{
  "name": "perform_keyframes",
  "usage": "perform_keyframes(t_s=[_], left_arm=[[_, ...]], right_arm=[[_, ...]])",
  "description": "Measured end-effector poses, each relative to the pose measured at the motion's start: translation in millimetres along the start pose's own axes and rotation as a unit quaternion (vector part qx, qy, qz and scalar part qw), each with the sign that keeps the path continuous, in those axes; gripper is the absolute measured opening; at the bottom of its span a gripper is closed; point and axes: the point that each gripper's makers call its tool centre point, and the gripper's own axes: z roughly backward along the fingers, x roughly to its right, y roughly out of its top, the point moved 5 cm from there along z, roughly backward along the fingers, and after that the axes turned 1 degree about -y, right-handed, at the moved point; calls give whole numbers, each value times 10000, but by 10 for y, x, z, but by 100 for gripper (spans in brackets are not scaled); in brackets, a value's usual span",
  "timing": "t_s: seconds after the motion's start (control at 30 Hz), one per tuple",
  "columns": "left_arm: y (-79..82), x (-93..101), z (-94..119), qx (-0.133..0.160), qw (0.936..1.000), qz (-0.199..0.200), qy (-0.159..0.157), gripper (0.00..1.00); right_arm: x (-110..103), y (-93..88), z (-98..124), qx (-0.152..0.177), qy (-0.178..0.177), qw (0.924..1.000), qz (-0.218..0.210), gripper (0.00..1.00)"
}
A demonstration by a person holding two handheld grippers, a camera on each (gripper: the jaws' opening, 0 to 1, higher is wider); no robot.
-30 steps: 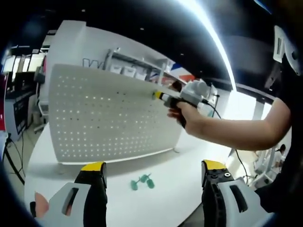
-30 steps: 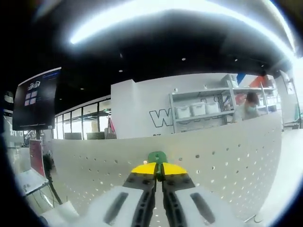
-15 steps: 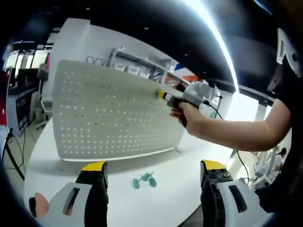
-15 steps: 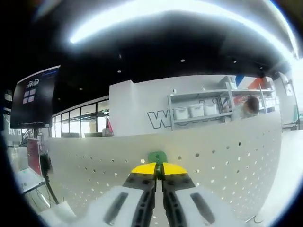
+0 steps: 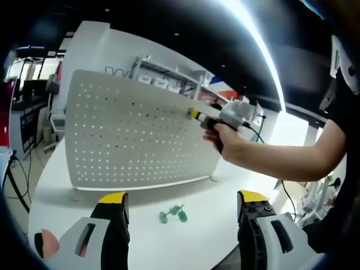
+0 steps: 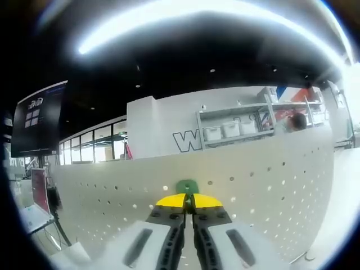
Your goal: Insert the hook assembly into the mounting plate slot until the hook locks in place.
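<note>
So the right gripper (image 6: pixel 188 203) is up near the top edge of the white pegboard (image 5: pixel 135 138), jaws pinched together on a little green hook (image 6: pixel 187 187), which sits right against the perforated face. From the left gripper view you can see a hand (image 5: pixel 222 135) wrapped around that gripper's handle, with the yellow tips at the board's upper right area. The left gripper (image 5: pixel 177 208) hangs low over the white table (image 5: pixel 214 225), jaws wide apart, holding nothing. Between them, further out on the table, lie a couple more green hooks (image 5: pixel 172 214), just in front of the board's base.
</note>
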Motion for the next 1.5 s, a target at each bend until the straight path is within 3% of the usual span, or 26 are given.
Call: perform_keyframes(t_s=[0.17,0.27,0.33,0.47,1.0,1.1,1.27,1.5], left_arm=[[9,-11,0,23,10000,8,3,80],[10,-11,4,29,10000,7,4,80],[4,-9,12,11,10000,6,9,79],[-6,-10,26,-11,10000,-52,-8,80],[-100,75,49,-274,9995,-134,-104,81],[-97,100,57,-240,9995,-125,-130,81],[-139,121,72,-336,9993,-119,-122,83],[-158,161,104,-386,9992,-99,-74,83]], right_arm=[[-26,-13,-20,-46,-12,9994,340,1],[-12,-12,-26,-138,5,9996,241,2],[-19,15,-22,-126,65,9998,-144,3],[-29,23,-28,-180,138,9997,38,6],[81,218,349,-176,243,9992,-268,18],[116,197,452,-255,308,9958,-822,20],[163,118,608,-598,474,9950,-646,24],[176,-121,907,-1180,877,9864,-736,25]])
